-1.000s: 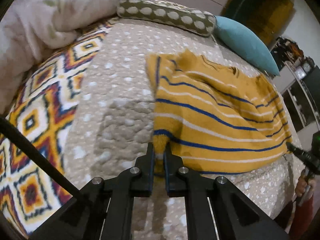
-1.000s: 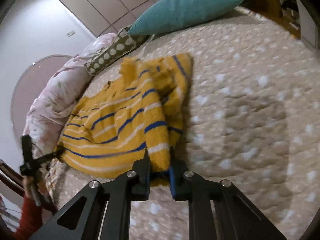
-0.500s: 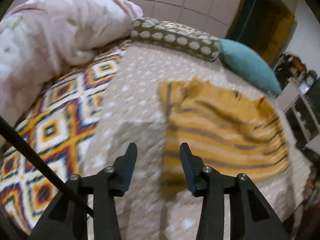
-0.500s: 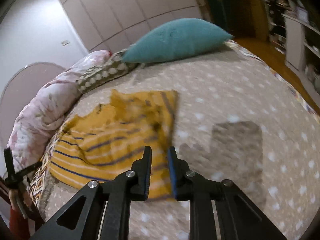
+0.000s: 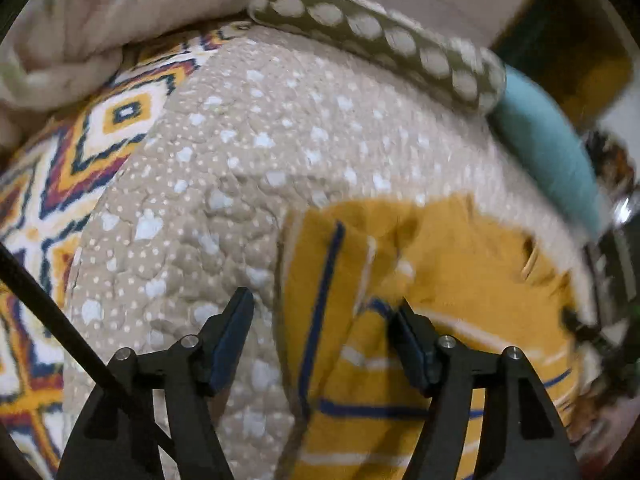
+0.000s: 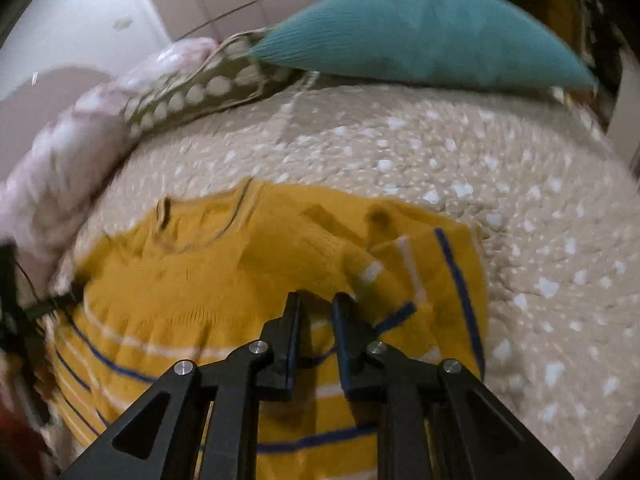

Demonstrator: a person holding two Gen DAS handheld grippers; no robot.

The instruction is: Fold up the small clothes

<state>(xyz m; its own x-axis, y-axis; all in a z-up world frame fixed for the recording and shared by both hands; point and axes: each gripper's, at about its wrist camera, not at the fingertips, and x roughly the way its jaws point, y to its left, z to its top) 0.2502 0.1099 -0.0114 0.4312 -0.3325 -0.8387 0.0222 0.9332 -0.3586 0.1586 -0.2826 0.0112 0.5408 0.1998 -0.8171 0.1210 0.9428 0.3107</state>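
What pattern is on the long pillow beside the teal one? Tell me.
The long pillow is olive-brown with large white dots, clearest in the left wrist view.

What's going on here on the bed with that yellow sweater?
A person with two handheld grippers is folding a yellow striped sweater on the spotted bedspread. The left gripper has just been opening its jaws and holds nothing. The right gripper hovers over the sweater with jaws narrowly apart, gripping nothing.

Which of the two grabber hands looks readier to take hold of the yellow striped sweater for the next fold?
Probably the left. The left gripper has just been opening and stands wide over the sweater's edge, nothing between its jaws. The right gripper hovers over the sweater's middle, jaws nearly closed and empty.
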